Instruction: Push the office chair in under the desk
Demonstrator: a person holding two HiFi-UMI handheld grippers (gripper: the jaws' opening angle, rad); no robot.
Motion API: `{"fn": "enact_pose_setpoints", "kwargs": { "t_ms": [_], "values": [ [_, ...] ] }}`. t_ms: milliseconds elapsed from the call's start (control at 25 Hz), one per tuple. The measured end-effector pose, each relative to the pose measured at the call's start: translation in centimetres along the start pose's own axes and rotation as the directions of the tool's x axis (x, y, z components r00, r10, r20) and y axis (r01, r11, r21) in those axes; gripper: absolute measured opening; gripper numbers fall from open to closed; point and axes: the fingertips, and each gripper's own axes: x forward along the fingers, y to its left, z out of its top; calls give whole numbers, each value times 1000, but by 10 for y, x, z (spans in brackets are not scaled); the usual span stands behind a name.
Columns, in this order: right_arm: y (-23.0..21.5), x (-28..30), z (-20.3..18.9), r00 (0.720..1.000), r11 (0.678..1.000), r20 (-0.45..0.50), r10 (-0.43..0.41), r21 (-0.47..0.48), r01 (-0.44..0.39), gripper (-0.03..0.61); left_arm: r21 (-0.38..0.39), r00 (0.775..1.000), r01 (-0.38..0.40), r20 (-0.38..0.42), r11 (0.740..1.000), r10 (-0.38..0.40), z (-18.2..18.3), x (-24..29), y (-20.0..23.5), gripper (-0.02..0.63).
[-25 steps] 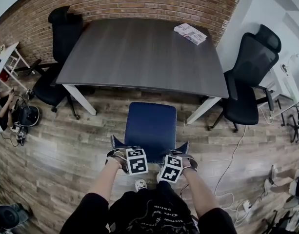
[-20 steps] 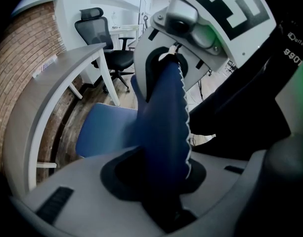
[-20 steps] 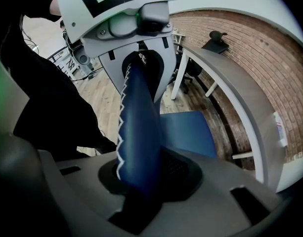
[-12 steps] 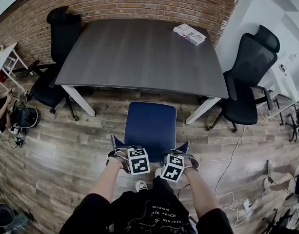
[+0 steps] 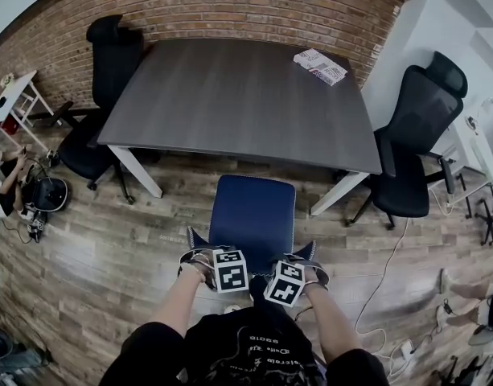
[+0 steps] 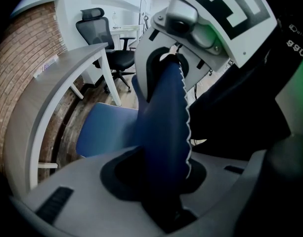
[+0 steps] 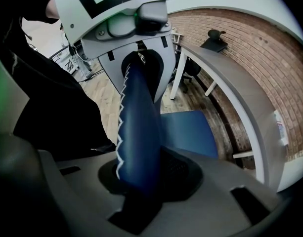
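Both pairs of jaws are clamped on the top edge of the backrest (image 6: 163, 117), its white zigzag stitching running up between them. We hold the left gripper (image 6: 158, 174) at the backrest's left corner and the right gripper (image 7: 151, 174) at its right corner, both pointing steeply down.

The backrest belongs to the blue office chair (image 5: 254, 211). Its seat (image 7: 186, 132) faces the desk (image 5: 238, 95) squarely. The seat's front edge lies close to the desk's near edge, while most of the seat is out over the wooden floor (image 5: 109, 256).

The desk's two near white legs, one on the left (image 5: 137, 171) and one on the right (image 5: 338, 193), stand to either side of the chair and apart from it, with a gap between them wider than the seat.

A black office chair (image 5: 101, 79) sits at the desk's left side and a black mesh chair (image 5: 415, 143) at its right, both clear of the blue one. A printed packet (image 5: 320, 65) lies on the desk's far right corner, near the brick wall (image 5: 230, 6). A white cable (image 5: 383, 272) trails over the floor to our right.
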Motion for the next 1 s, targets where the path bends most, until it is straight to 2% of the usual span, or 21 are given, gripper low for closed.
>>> {"fn": "enact_pose_setpoints", "kwargs": {
  "t_ms": [1000],
  "values": [
    [-28, -1, 4, 1000, 1000, -3, 22, 9, -22, 95, -16, 1000, 11, -2, 1000, -11, 4, -5, 29, 121]
  ]
}}
